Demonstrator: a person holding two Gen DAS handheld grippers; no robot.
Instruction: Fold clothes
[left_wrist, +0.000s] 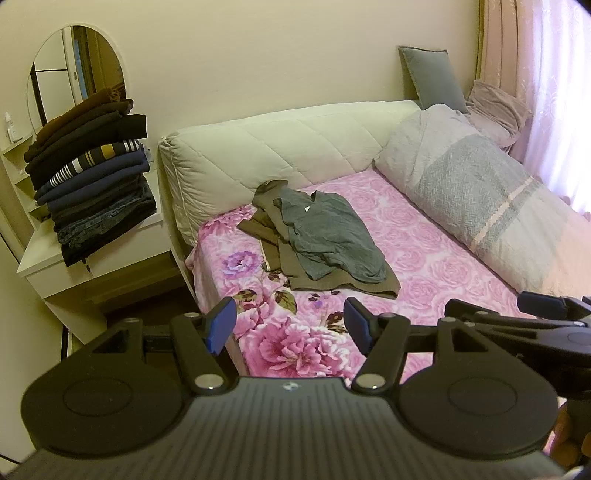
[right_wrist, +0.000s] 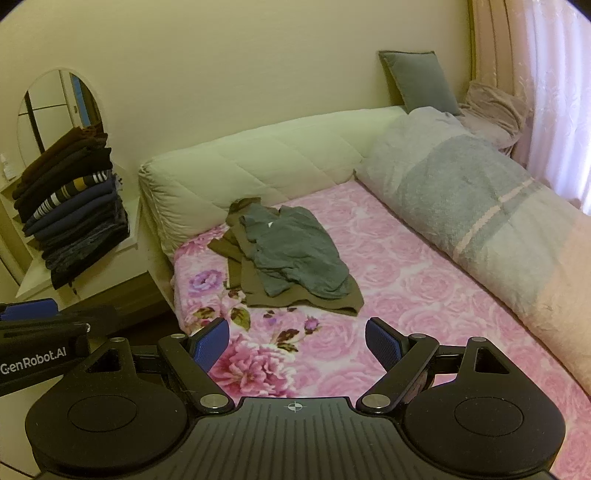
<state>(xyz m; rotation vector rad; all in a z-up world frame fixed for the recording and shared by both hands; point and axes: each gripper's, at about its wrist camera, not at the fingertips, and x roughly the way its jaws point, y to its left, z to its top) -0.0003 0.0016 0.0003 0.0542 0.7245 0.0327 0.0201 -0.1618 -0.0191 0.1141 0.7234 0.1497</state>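
Through my left wrist camera, my left gripper (left_wrist: 290, 325) gaped wide and empty, the rumpled grey shirt (left_wrist: 328, 232) lying on olive garments (left_wrist: 280, 254) far ahead, long axis running near-right to far-left. Through the right, my right gripper (right_wrist: 297, 345) was equally spread and empty, neither plainly nearer; the garments' undersides stayed hidden.

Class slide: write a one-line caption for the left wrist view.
Open left tongs hover over a floral bed, facing a crumpled grey shirt atop olive garments.
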